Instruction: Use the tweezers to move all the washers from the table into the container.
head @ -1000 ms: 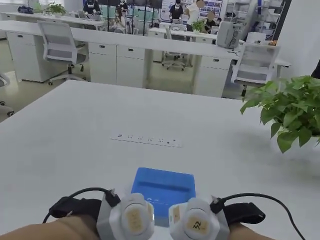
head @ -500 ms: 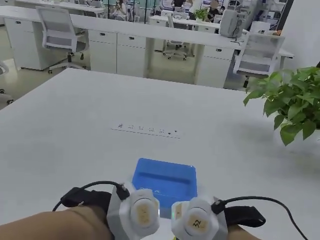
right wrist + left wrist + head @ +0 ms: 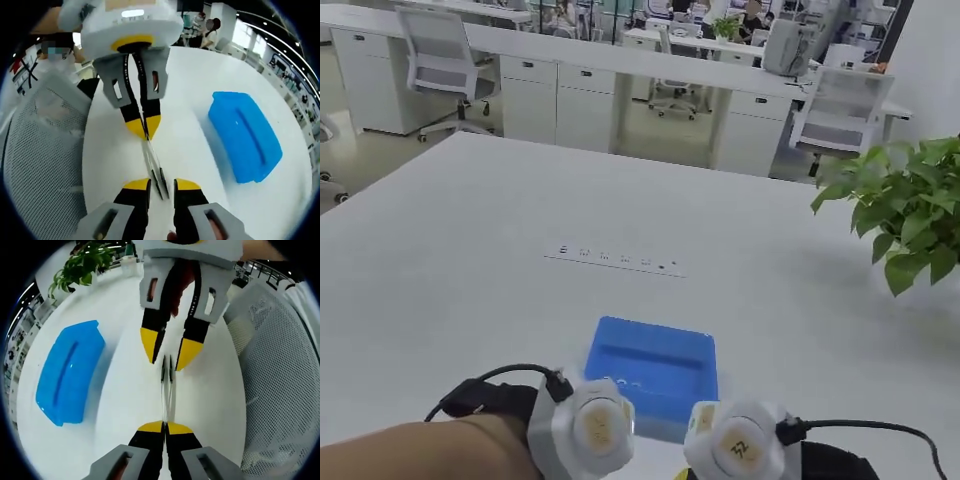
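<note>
**Left tool pinching the tweezers, right tool gaping around them**

The left tool (image 3: 165,426) is pressing its yellow-tipped jaws fully together on one end of the thin silver metal tweezers (image 3: 167,390). It is holding them low over the white bench (image 3: 125,390); whether they are touching it cannot be told. The tweezers are pointing straight at the right tool (image 3: 168,352). That tool is standing open, its jaws sitting on either side of the tweezers' far end with a gap on both sides, gripping nothing.

The rectangular blue plastic container (image 3: 655,365) is resting on the bench just beyond both tools in the head view. In the gripper views it is lying off to one side of the tweezers, apart from them.

Round tan discs are showing on the backs of the tools. The right one is carrying a dark zigzag emblem, too small to read as letters. A narrow socket strip (image 3: 615,262) is sitting flush in the bench farther out, its markings too small to read. A leafy green plant (image 3: 910,210) is leaning in at the right, and a white mesh chair back (image 3: 280,380) is standing close to the tools.
</note>
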`<action>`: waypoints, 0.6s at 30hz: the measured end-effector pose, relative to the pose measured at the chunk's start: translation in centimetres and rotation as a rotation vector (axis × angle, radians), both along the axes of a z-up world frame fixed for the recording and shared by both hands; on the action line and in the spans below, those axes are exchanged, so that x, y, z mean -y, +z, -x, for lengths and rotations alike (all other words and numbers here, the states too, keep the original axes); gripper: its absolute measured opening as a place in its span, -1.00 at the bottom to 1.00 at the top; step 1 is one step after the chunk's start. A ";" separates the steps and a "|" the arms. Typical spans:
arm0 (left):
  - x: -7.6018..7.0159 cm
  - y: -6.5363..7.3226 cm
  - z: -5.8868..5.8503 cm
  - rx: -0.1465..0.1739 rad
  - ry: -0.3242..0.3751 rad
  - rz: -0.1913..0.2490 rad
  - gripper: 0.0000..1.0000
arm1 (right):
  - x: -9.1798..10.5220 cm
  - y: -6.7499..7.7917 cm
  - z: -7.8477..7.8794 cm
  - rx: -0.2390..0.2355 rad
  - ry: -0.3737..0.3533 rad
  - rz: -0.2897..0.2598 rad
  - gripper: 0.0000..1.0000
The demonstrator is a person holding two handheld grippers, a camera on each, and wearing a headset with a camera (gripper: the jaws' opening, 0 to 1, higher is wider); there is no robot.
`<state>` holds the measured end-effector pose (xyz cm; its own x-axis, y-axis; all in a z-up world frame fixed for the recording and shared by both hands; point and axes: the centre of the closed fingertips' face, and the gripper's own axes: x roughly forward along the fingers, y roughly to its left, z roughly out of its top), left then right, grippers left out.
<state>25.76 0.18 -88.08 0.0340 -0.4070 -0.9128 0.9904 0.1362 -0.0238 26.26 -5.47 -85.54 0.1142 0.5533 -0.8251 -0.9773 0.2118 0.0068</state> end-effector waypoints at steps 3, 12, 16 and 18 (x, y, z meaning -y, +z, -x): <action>0.1 0.0 0.1 -0.004 0.012 0.011 -1.00 | 0.3 2.1 0.2 0.028 -0.069 -0.058 -0.60; 0.2 -0.1 0.1 -0.008 0.028 -0.052 -1.00 | 3.2 7.5 2.7 0.024 -0.485 -0.291 -0.38; 0.3 0.0 0.3 0.011 0.009 -0.076 -1.00 | 4.6 8.8 4.5 0.046 -0.548 -0.326 -0.15; 0.3 0.0 0.2 0.009 0.024 -0.087 -1.00 | 5.4 9.2 4.9 0.095 -0.563 -0.318 0.00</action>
